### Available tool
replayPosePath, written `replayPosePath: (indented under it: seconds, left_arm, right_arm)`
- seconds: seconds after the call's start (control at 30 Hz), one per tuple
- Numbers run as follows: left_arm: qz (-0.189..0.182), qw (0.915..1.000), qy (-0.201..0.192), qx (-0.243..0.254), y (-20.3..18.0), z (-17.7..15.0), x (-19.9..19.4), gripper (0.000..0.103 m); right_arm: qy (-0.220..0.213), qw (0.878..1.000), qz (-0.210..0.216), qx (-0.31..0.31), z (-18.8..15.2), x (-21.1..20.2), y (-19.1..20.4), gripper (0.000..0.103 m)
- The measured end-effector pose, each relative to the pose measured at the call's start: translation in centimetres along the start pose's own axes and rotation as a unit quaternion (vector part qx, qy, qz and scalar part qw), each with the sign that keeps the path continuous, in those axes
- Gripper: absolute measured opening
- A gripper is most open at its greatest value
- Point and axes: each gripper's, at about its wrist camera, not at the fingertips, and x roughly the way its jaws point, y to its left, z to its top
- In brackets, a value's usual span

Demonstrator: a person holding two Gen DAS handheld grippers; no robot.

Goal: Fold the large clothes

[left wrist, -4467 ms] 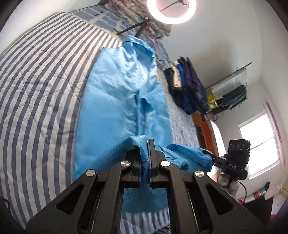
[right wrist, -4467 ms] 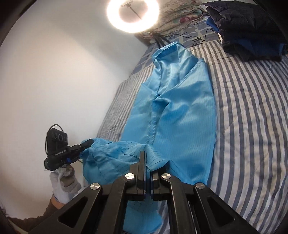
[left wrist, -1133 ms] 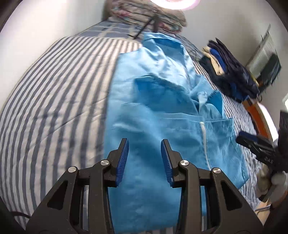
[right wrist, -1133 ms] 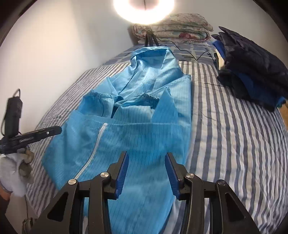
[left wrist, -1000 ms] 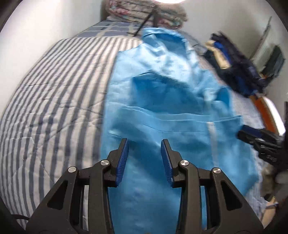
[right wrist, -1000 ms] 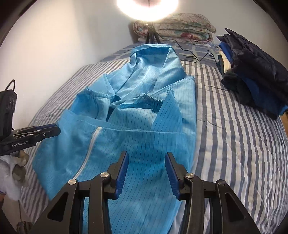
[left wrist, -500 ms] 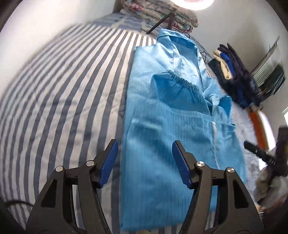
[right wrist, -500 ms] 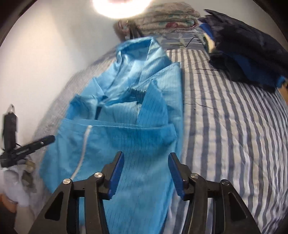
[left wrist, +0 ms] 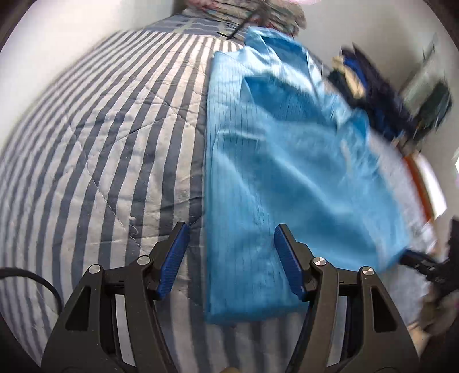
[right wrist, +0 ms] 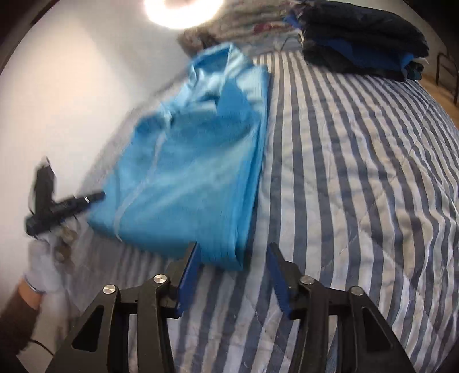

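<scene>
Only right wrist view shows gloved hand (right wrist: 43,266) beside garment (right wrist: 183,183).

A home bedroom: a bed (right wrist: 358,172) under a striped quilt, folded bedding (right wrist: 258,25) stacked at its head.

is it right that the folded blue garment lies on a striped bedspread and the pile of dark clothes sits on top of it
Not quite. The folded blue garment does lie on the striped bedspread, but the pile of dark clothes sits apart from it, farther up the bed, not on top. The right wrist view shows the gap.
</scene>
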Motion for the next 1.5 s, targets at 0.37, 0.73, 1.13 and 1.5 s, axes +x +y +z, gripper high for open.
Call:
replayPosePath:
  seconds: [0.37,0.73,1.13,1.5]
  left_arm:
    - [-0.111,0.9865,0.034,-0.115,3.7,2.0,0.2,0.064]
    - [-0.185,0.9674,0.05,-0.166,5.5,4.6,2.5,0.055]
    - [-0.116,0.9861,0.037,-0.113,3.5,4.3,1.6,0.006]
    - [-0.102,0.992,0.047,-0.059,2.3,-3.2,-3.1,0.005]
  right_arm:
    - [-0.03,0.996,0.082,0.024,1.2,-3.1,-1.9,0.056]
    - [0.005,0.979,0.158,0.126,5.9,3.4,-5.7,0.058]
    - [0.001,0.982,0.145,0.125,5.9,4.9,-2.6,0.006]
    - [0.037,0.991,0.117,0.055,0.7,0.8,2.1,0.003]
